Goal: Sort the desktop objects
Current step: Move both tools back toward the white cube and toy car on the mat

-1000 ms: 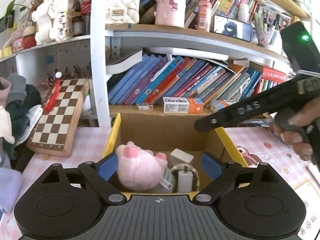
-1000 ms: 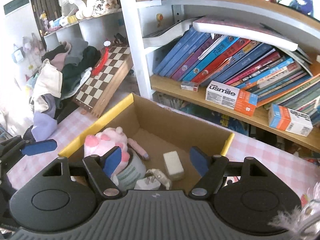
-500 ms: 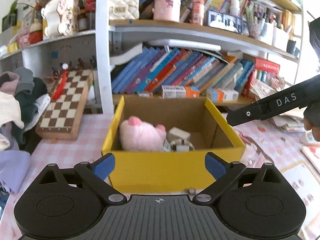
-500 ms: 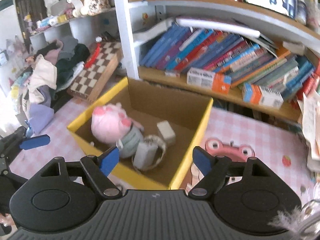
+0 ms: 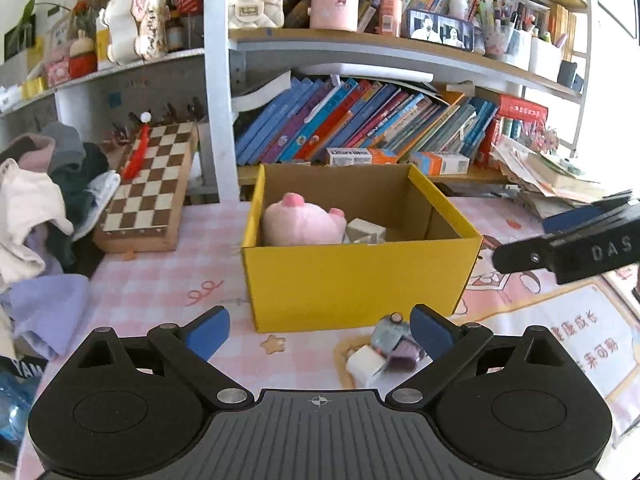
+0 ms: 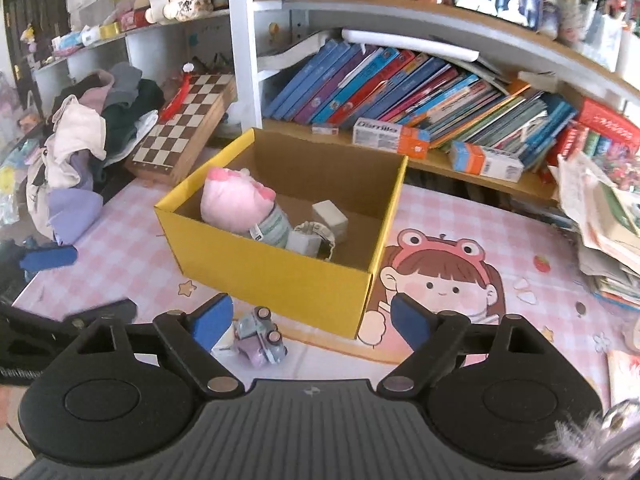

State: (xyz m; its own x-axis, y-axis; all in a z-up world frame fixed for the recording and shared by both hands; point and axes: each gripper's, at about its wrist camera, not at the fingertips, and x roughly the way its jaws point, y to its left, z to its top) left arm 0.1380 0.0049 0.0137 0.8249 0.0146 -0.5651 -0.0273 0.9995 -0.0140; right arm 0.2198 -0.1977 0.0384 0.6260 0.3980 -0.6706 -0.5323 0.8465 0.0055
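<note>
**Pink checked desk before crowded bookshelves**

Centre stage sits a yellow box (image 6: 280, 272) holding a pink plush toy (image 6: 236, 204), a white block (image 6: 330, 216) and what may be a watch. Just outside lies a small toy car (image 6: 262, 338). Left gripper (image 5: 320, 330) gapes wide, empty; right gripper (image 6: 310, 320) is opening, empty.
</note>
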